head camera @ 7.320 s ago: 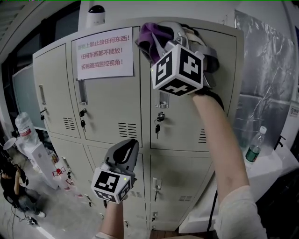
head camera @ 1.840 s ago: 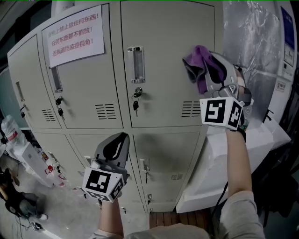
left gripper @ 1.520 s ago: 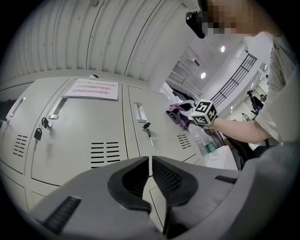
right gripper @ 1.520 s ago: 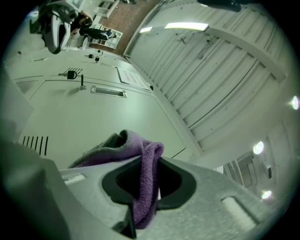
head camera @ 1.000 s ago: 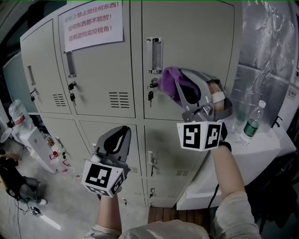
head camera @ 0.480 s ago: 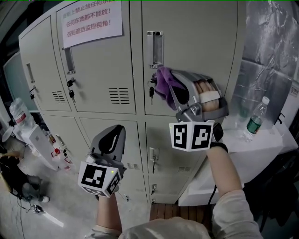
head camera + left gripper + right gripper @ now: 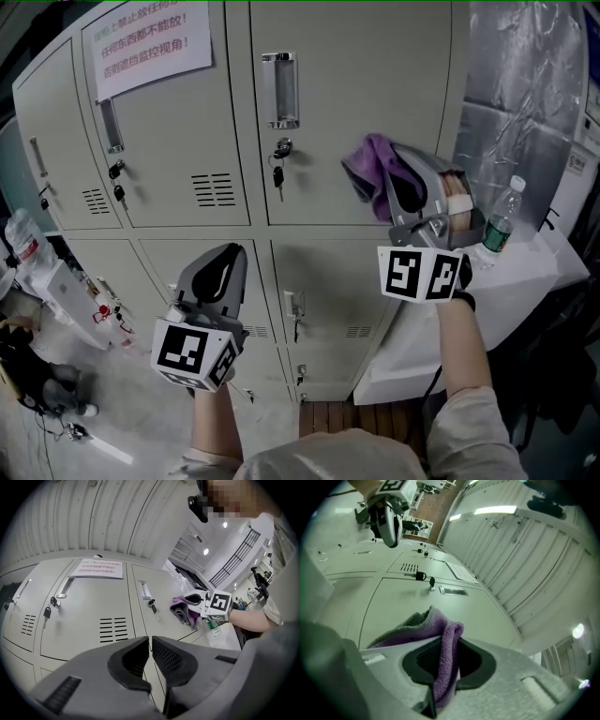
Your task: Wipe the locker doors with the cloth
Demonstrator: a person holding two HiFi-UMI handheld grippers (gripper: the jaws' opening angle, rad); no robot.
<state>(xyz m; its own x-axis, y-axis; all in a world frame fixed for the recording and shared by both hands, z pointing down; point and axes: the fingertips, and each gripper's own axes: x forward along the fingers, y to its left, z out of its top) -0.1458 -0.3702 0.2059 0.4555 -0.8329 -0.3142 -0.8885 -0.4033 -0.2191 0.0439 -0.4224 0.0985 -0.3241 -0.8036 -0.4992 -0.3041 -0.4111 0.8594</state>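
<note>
My right gripper (image 7: 389,183) is shut on a purple cloth (image 7: 370,167), pressing it against the lower right part of the upper right locker door (image 7: 347,103). In the right gripper view the cloth (image 7: 440,641) hangs folded between the jaws over that door (image 7: 401,606). My left gripper (image 7: 217,281) is shut and empty, held in front of the lower locker doors (image 7: 328,309). The left gripper view shows its jaws (image 7: 150,651) closed together, with the cloth (image 7: 183,611) and the right gripper (image 7: 197,603) further right on the door.
A paper notice (image 7: 150,42) is taped to the upper left door. Keys hang from the locks (image 7: 277,169). A plastic bottle (image 7: 500,217) stands on a white box (image 7: 525,281) right of the lockers. Silver foil sheeting (image 7: 525,94) covers the wall behind.
The right gripper with the cloth went from the top of the upper right door down it, swept left toward the lock, then back right to the door's lower right. The left gripper stayed low.
</note>
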